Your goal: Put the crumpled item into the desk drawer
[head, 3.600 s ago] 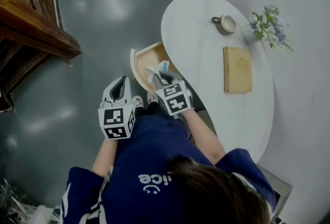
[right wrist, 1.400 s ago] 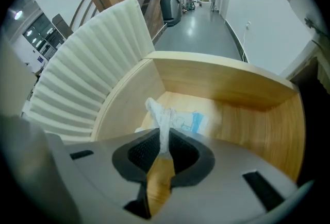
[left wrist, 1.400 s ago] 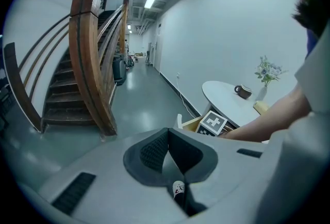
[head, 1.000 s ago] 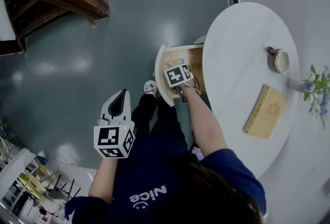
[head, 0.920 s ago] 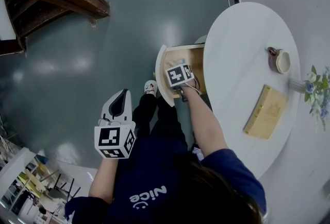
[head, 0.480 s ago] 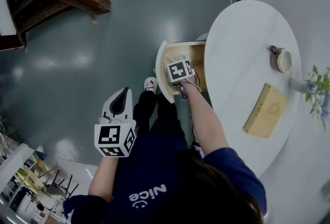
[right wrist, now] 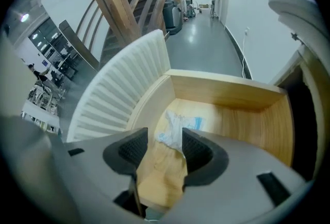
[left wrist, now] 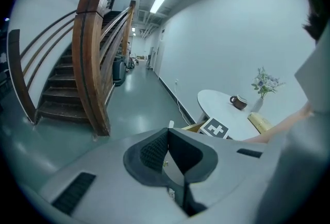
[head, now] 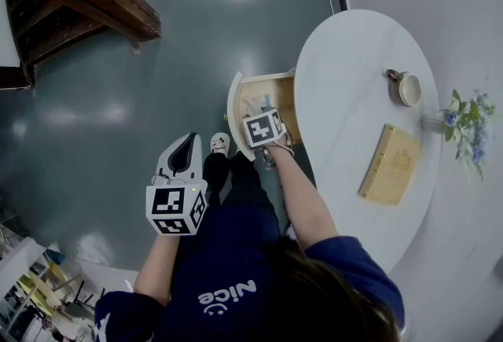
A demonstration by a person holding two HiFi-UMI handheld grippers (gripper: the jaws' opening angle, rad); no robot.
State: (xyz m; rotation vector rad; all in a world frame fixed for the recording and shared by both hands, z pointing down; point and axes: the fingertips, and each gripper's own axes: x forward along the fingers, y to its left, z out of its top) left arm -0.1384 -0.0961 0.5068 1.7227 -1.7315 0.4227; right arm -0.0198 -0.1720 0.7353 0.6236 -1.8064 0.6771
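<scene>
Two changes stand out at the white oval desk point(head: 354, 89), both at its pulled-out light wooden drawer point(right wrist: 227, 91) with the ribbed white front. The right gripper point(right wrist: 164, 138) has come up from inside the drawer to hang just above it, pointing steeply down. Its jaws have just been opening and now stand wide apart with nothing pressed between the pads. The left gripper point(head: 185, 145) stays aside over the grey floor, well apart from the drawer, its jaws closed on nothing. The crumpled white-and-pale-blue item point(right wrist: 178, 126) lies loose on the drawer's wooden bottom near the front corner, below the open jaws.

The placing therefore looks done. What probably remains is pushing the drawer shut, if that is wanted.

Some things stay unclear. The drawer's rear runs under the desk top, so its full depth is hidden. In the head view the marker cube covers the right gripper's jaws and part of the drawer, and the item is only a pale speck beside it. In the right gripper view one pad overlaps the item's near edge. Whether the item is tissue, paper or cloth cannot be told.
</scene>
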